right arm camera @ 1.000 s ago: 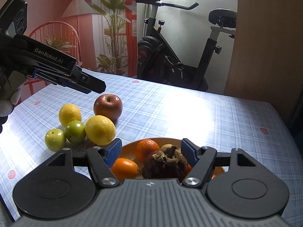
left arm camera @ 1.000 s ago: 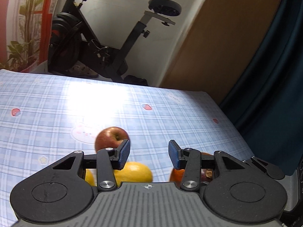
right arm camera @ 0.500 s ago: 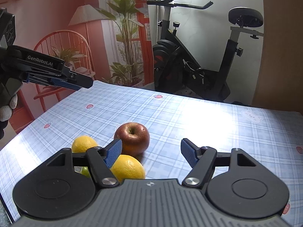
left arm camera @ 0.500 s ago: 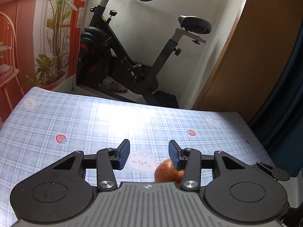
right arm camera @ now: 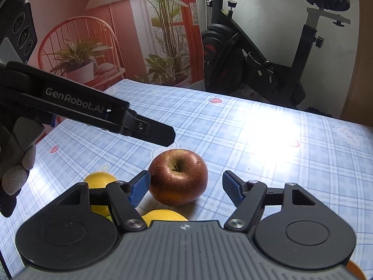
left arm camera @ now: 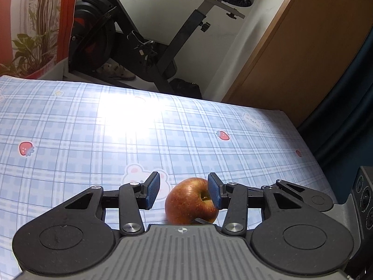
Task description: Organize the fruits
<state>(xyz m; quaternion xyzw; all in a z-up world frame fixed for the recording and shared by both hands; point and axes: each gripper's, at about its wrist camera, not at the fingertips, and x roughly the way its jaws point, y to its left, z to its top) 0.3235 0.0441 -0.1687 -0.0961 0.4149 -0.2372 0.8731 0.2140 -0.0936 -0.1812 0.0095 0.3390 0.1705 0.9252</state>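
1. Since half a second ago, my left tool [left arm camera: 184, 192] has dropped lower over the blue plaid bench cloth [left arm camera: 93, 126]; the round red apple [left arm camera: 191, 201], which then sat under its right finger, now lies between the two fingers.
2. My right tool [right arm camera: 185, 187] has also closed in on the same apple [right arm camera: 178, 176], which looks larger and nearer the centre of its gap than before.
3. Left tool: spread wide, holding nothing. Its right blue pad [left arm camera: 214, 192] is at the apple's stem side and looks to touch it or nearly so; I cannot tell which. The left pad [left arm camera: 152, 191] stands apart from the fruit.
4. Right tool: spread wide, holding nothing. The apple sits just beyond its fingertips, closer to the left pad [right arm camera: 138, 187]; the right pad [right arm camera: 232, 190] is well clear.
5. From the right wrist view, the left tool [right arm camera: 160, 134] hangs above the apple, its black arm marked "GenRobot.AI", held by my gloved left hand [right arm camera: 16, 163].
6. The apple rests upright on the bench, stem up.
7. Two yellow round citrus fruits lie near it, one to the left [right arm camera: 100, 179] and one just in front [right arm camera: 163, 215], both partly hidden by the right tool.
8. A black exercise bike [left arm camera: 144, 37] stands beyond the bench's far edge.
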